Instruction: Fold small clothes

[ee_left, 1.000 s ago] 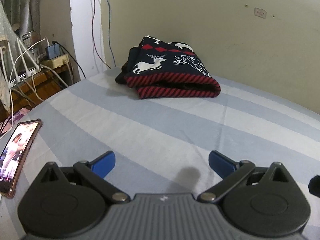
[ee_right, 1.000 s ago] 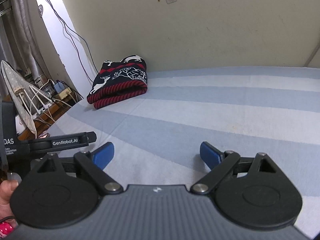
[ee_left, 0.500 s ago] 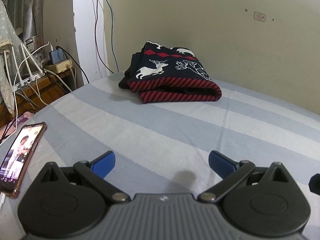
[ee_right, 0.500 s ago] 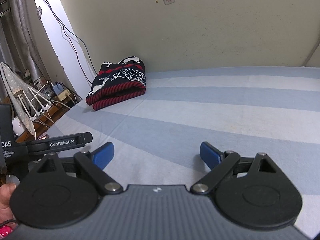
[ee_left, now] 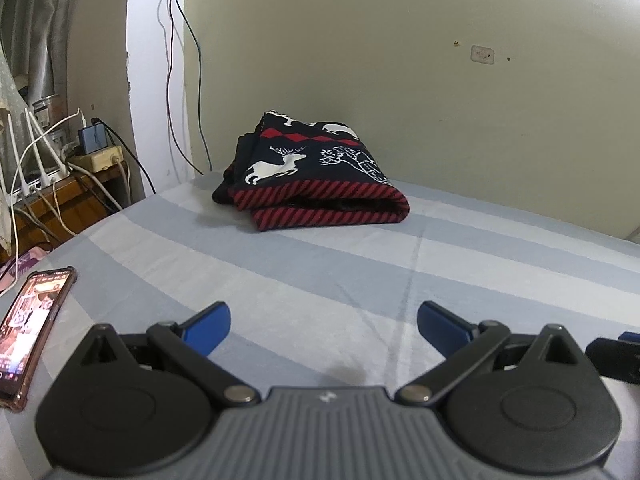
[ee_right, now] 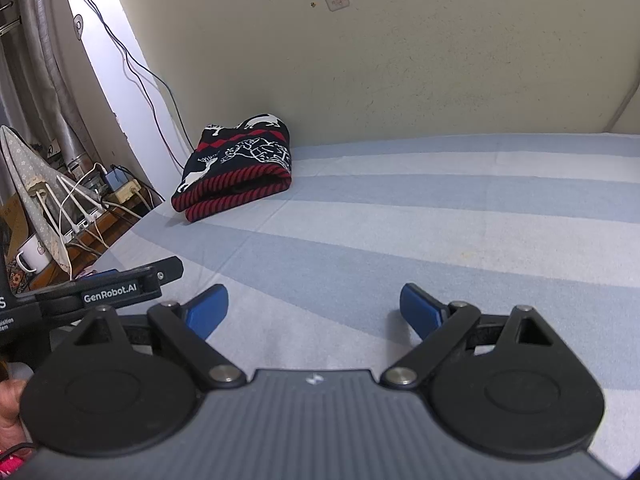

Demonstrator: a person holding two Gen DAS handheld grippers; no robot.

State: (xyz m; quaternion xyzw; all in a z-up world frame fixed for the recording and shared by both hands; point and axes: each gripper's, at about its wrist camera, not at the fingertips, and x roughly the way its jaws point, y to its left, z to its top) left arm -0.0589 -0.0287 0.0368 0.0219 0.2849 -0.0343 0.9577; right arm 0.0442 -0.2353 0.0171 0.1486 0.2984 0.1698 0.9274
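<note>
Black tongs (ee_left: 324, 326), blue pads (ee_right: 208, 310), silver pivots.

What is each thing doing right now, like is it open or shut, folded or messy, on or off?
Left tool: open, holding nothing, above the bed sheet.
Right tool: open, holding nothing.
Reindeer sweater: folded into a bundle, lying on the sheet by the wall.
Phone: screen lit, lying flat at the bed's edge.
Power strip: cables plugged in.

A lit phone (ee_left: 30, 328) lies on the striped bedsheet (ee_left: 360, 272).
</note>
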